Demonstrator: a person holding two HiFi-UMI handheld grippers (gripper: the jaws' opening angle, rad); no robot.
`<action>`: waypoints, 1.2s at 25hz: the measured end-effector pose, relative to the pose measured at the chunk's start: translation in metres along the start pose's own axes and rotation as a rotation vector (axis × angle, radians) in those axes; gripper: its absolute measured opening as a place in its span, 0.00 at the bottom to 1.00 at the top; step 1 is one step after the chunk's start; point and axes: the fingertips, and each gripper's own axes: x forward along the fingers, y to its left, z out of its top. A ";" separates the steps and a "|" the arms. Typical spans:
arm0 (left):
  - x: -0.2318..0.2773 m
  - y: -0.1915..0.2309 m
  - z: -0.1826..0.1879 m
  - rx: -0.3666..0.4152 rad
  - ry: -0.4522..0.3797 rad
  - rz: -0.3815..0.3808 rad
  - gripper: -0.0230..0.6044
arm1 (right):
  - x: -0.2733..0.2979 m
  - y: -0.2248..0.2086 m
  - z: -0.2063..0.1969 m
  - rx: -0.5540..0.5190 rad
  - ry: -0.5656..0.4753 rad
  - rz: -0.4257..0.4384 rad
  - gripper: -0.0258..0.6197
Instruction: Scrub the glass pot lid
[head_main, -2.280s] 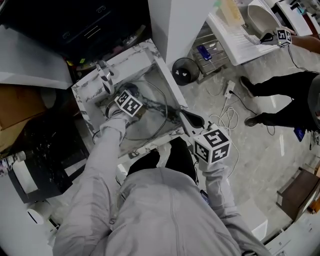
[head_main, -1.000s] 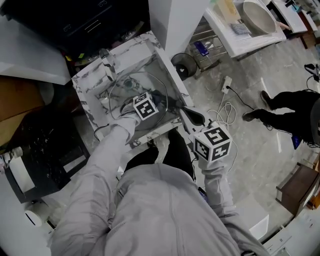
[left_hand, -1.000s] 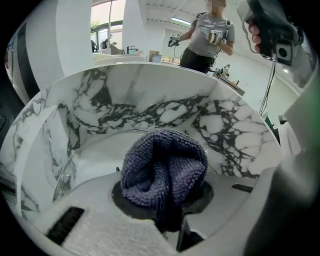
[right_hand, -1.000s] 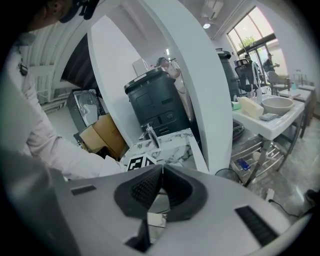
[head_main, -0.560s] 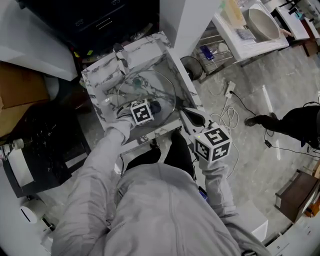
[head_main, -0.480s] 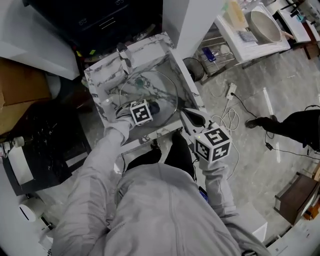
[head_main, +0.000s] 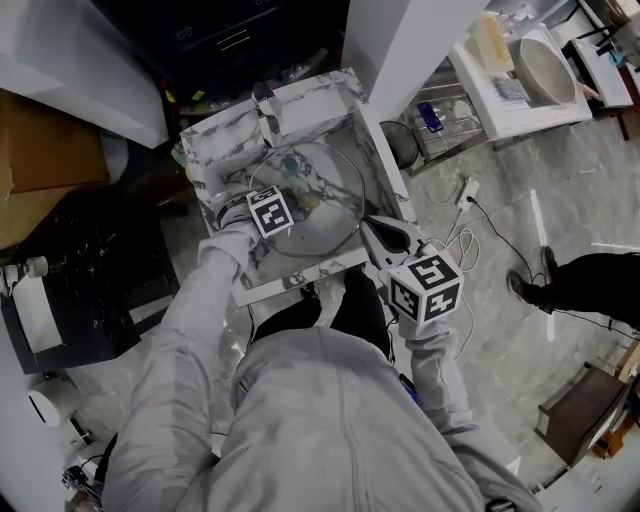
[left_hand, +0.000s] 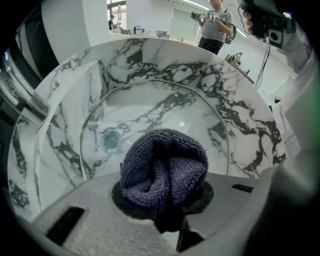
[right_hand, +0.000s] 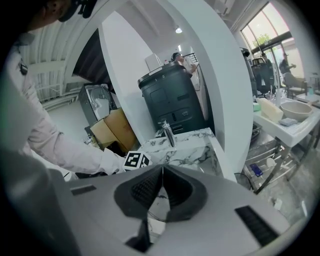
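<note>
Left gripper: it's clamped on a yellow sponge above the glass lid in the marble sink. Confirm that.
Wrong on the object: the left gripper view shows the left gripper clamped on a dark purple cloth, not a yellow sponge, above the glass lid in the marble sink.

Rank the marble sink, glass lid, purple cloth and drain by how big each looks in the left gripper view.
1. marble sink
2. glass lid
3. purple cloth, enlarged by sitting nearest the camera, in the jaws
4. drain

A cardboard box (head_main: 45, 140) lies left of the marble sink (head_main: 318, 96), a pale bowl (head_main: 548, 68) far right.
</note>
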 end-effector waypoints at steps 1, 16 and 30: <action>-0.001 0.008 -0.001 -0.022 -0.001 0.020 0.17 | 0.001 -0.003 0.001 0.000 0.005 0.002 0.09; 0.006 0.066 0.030 -0.260 -0.038 0.188 0.17 | 0.002 -0.073 0.016 -0.003 0.075 0.048 0.09; 0.028 0.008 0.099 -0.378 -0.124 0.128 0.17 | 0.003 -0.123 0.038 -0.132 0.155 0.171 0.09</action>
